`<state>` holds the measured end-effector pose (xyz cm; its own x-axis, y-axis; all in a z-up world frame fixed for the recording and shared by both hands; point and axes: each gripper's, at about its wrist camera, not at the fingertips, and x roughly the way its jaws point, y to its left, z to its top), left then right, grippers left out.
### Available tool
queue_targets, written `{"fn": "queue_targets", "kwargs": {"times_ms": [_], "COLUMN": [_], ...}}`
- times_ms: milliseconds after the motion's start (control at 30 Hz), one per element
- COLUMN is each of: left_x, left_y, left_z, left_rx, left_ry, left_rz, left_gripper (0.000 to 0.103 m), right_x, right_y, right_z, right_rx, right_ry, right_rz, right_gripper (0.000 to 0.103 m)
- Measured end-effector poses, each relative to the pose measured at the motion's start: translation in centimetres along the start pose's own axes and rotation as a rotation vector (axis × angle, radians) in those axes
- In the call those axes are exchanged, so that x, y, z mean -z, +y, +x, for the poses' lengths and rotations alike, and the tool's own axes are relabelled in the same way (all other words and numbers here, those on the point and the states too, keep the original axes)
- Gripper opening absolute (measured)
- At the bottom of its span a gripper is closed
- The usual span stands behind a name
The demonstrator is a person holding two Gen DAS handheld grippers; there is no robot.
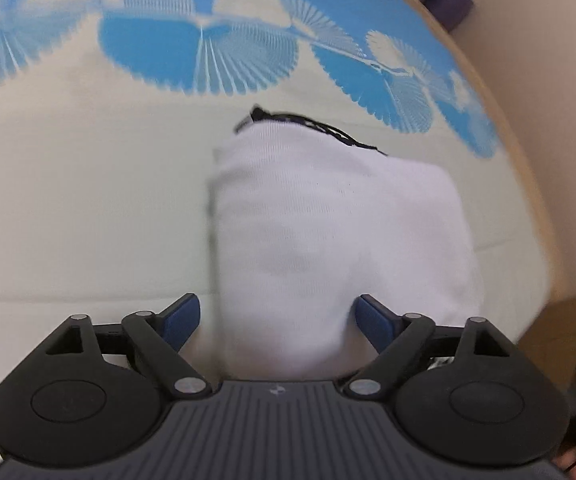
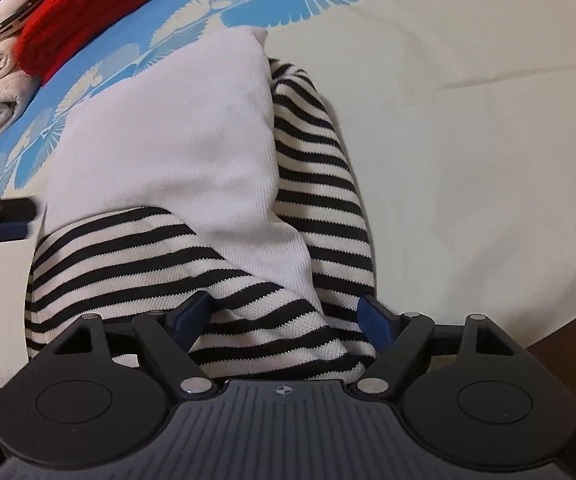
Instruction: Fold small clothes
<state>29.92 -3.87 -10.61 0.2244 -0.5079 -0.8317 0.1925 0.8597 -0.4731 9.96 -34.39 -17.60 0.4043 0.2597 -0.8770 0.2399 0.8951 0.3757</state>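
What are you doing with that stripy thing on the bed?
A person with a gripper in each hand is folding a small garment, white with black-and-white striped parts, on a cream and blue bedsheet. The right gripper has its jaws open around the striped cloth. The left gripper is open too, with the white cloth between its fingers. Neither is pinching the fabric right now. A pile of folded clothes, one of them red, waits nearby.

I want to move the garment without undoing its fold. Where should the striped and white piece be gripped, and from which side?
Probably the near striped edge of the folded garment, approached low from the right gripper's side. The layers stack there into a thick lip already between its open fingers, while the white panel lies flat. The left gripper could take the opposite edge.
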Motion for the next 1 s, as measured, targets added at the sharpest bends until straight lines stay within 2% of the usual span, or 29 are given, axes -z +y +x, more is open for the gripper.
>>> {"fn": "queue_targets", "kwargs": {"times_ms": [67, 167, 200, 233, 300, 367, 400, 467, 533, 600, 700, 767, 833, 900, 1000], "left_x": [-0.4, -0.8, -0.9, -1.0, -1.2, -1.3, -1.5, -1.9, -2.6, -3.4, -4.9, -5.6, -6.1, -5.8, -5.3], "left_y": [1.1, 1.0, 1.0, 1.1, 1.3, 1.2, 0.5, -0.8, -0.8, 0.5, 3.7, 5.6, 7.6, 8.8, 8.9], "left_z": [1.7, 3.3, 3.6, 3.8, 3.9, 3.1, 2.1, -0.6, -2.7, -4.2, -6.1, -6.8, -7.3, -8.3, -9.6], "left_rx": [0.049, 0.074, 0.085, 0.096, 0.105, 0.077, 0.054, 0.008, -0.025, -0.046, -0.055, -0.078, -0.121, -0.159, -0.145], "left_ry": [0.029, 0.024, 0.025, 0.026, 0.024, -0.016, -0.057, -0.175, -0.254, -0.302, -0.353, -0.371, -0.373, -0.394, -0.369], "left_rz": [-0.061, -0.036, -0.031, -0.03, -0.032, -0.01, 0.028, 0.117, 0.165, 0.15, 0.066, 0.027, -0.023, -0.053, -0.018], "left_gripper": [0.092, 0.093, 0.093, 0.092, 0.083, 0.055, 0.051, 0.047, 0.047, 0.048, 0.051, 0.064, 0.069, 0.068, 0.067], "right_x": [0.1, -0.2, -0.3, -0.3, -0.7, -0.9, -1.0, -1.3, -1.7, -2.5, -4.0, -5.0, -5.8, -6.0, -5.7], "right_y": [0.2, 0.2, 0.3, 0.3, 0.8, 1.5, 1.9, 2.8, 4.4, 6.1, 8.5, 10.3, 11.8, 13.0, 13.7], "right_z": [0.3, 0.8, 0.8, 0.6, 0.6, 0.6, 0.5, 0.2, 0.0, 0.0, 0.4, 1.0, 2.5, 4.5, 6.4], "right_rx": [-0.001, -0.013, -0.02, -0.034, -0.055, -0.039, -0.042, -0.064, -0.094, -0.128, -0.176, -0.195, -0.184, -0.146, -0.108], "right_ry": [0.002, -0.003, -0.008, -0.013, -0.023, -0.035, -0.045, -0.073, -0.129, -0.191, -0.269, -0.299, -0.271, -0.219, -0.15], "right_rz": [0.001, -0.011, -0.015, -0.014, -0.008, -0.022, -0.02, -0.022, -0.049, -0.065, -0.085, -0.113, -0.146, -0.161, -0.163], "right_gripper": [0.081, 0.074, 0.066, 0.05, 0.031, 0.023, 0.019, 0.016, 0.014, 0.012, 0.012, 0.012, 0.012, 0.012, 0.012]}}
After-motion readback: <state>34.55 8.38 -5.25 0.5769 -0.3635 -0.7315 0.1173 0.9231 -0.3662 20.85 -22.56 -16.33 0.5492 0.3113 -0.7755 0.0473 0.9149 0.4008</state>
